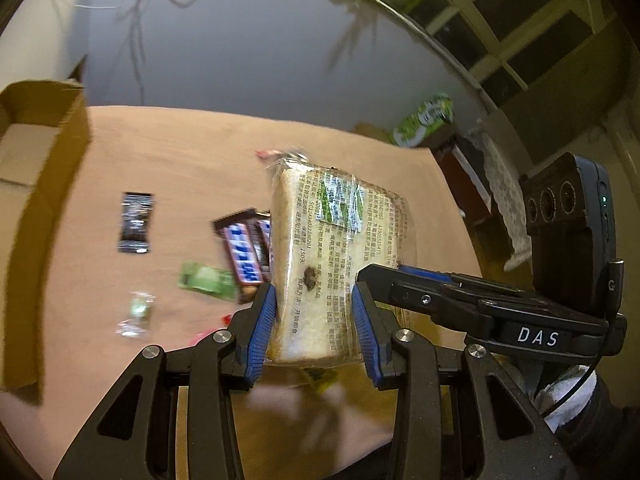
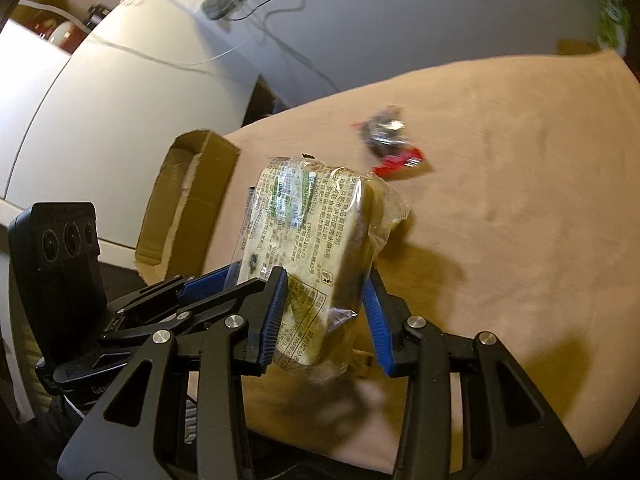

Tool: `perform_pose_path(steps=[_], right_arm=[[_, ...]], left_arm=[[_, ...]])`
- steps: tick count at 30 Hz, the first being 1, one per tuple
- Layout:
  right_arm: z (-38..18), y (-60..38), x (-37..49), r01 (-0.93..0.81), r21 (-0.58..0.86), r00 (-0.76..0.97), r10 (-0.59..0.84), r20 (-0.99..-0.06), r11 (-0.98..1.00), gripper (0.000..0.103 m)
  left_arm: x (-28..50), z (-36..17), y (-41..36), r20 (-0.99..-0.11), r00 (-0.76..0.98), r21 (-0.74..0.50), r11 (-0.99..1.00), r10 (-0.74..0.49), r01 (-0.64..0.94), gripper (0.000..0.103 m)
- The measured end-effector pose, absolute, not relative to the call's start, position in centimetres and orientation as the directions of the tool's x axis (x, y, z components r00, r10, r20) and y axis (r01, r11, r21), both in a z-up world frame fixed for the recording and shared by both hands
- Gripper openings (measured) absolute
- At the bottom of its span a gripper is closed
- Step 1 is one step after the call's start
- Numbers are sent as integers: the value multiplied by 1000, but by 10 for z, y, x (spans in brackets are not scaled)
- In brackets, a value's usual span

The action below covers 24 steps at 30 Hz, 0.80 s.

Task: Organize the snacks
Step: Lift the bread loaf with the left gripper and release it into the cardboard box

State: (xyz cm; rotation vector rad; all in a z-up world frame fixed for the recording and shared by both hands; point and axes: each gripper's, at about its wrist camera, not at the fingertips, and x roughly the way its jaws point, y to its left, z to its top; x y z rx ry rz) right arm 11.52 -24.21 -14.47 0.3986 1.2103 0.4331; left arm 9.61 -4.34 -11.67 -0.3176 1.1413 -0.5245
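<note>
Both tools grip one clear-wrapped bread pack, lifted off the tan bench. The left tool has its blue pads pressed on the pack's near end, one on each side. The right tool clamps the same pack from the other side, its pads set on the wrapper's lower part.

The left view alone shows the loose snacks on the bench beyond and left of its tool: two brown bars lying partly behind the pack, a green packet just nearer than them, a black packet farther left, and a small clear-wrapped sweet near the left finger. A cardboard box, open, stands at the far left of that tool. The right tool enters this view from the right, its finger against the pack.

The right view alone shows a red wrapper and a dark, shiny wrapper touching it, both on the bench beyond the pack and to its right, well apart from the tool. The box lies beyond and left of the pack here, and the left tool reaches in from the left to the pack's edge. Blur hides the finer print.
</note>
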Motion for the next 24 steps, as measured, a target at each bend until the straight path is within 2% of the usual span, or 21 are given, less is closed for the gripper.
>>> perform_pose_path(steps=[24], right_arm=[[-119,-61,157,-440,502,128,605,-786,745,41]], left_arm=[[68,-103,102,-752,549,-480,874,-365,-76,37]])
